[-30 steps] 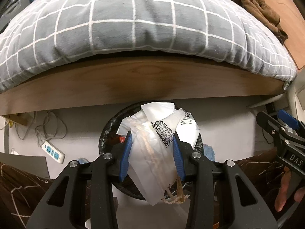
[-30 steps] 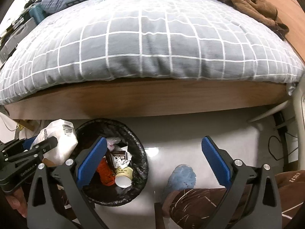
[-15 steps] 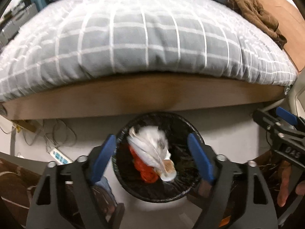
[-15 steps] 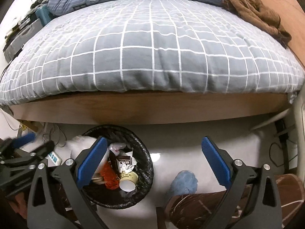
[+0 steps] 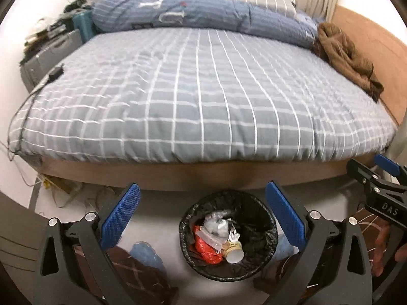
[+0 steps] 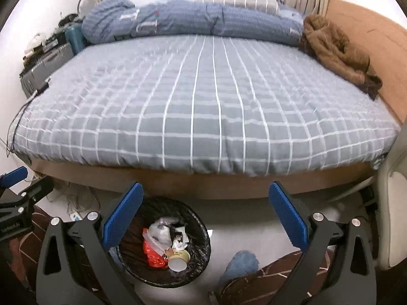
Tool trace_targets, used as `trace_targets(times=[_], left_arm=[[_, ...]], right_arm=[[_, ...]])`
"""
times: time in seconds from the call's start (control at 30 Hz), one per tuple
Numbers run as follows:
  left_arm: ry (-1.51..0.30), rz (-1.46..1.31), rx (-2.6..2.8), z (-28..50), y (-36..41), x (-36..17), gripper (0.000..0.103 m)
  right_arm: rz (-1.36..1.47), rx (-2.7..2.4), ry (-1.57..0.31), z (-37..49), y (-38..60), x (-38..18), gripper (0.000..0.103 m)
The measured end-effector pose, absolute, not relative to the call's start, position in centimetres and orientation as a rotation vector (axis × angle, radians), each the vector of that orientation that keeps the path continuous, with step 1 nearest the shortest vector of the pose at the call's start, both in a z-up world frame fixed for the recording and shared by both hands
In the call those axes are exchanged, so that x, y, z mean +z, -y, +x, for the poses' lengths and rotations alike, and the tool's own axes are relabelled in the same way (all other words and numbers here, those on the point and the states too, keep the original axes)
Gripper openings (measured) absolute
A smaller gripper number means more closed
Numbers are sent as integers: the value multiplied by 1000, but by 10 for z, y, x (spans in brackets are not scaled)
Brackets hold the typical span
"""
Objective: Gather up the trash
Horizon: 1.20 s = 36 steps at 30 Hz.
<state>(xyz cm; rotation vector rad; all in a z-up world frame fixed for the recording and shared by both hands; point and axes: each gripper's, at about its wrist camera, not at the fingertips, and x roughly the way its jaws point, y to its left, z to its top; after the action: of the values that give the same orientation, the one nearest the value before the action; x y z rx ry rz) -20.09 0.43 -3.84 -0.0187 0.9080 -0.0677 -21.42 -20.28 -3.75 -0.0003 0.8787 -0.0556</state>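
Both grippers hang above the floor at the near side of the bed (image 5: 203, 89), and both are empty. The left gripper (image 5: 202, 218) has its fingers (image 5: 119, 218) spread wide, with nothing between the blue pads. The right gripper (image 6: 204, 218) has its fingers (image 6: 287, 216) spread wide too, and holds nothing.

The trash (image 5: 216, 239) lies inside the bin (image 5: 264, 256), which stands on the floor just beside the wooden bed frame. In it I see a white bag, a red wrapper and a paper cup (image 5: 235, 253) lying on its side, its mouth toward the near edge.

The relation that matters is where the bin lies from each pair of fingers. In the left wrist view the bin sits almost centred between the two fingers and below them. In the right wrist view the same bin (image 6: 201, 256) lies to the left, under the left finger, and part of its rim is hidden by that finger. So I judge the left gripper is the nearer one to the bin.

No loose trash shows on the grey checked cover. A brown cloth (image 6: 335, 48) lies at the far right of the bed, but I cannot tell whether it counts as trash. The next pick probably needs a turn away from the bin to search for more pieces.
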Motion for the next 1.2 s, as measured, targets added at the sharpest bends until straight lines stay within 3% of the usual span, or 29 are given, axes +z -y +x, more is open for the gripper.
trace_targets(times=[0.47,1.2], left_arm=[[-823,-37,-103,-239,-5,27,97],[-835,-29,-113,-239,-2,19,97]], right_arm=[[21,-48,-755,-265,192,38,95],[23,-54,-781,-266,190,31,95]])
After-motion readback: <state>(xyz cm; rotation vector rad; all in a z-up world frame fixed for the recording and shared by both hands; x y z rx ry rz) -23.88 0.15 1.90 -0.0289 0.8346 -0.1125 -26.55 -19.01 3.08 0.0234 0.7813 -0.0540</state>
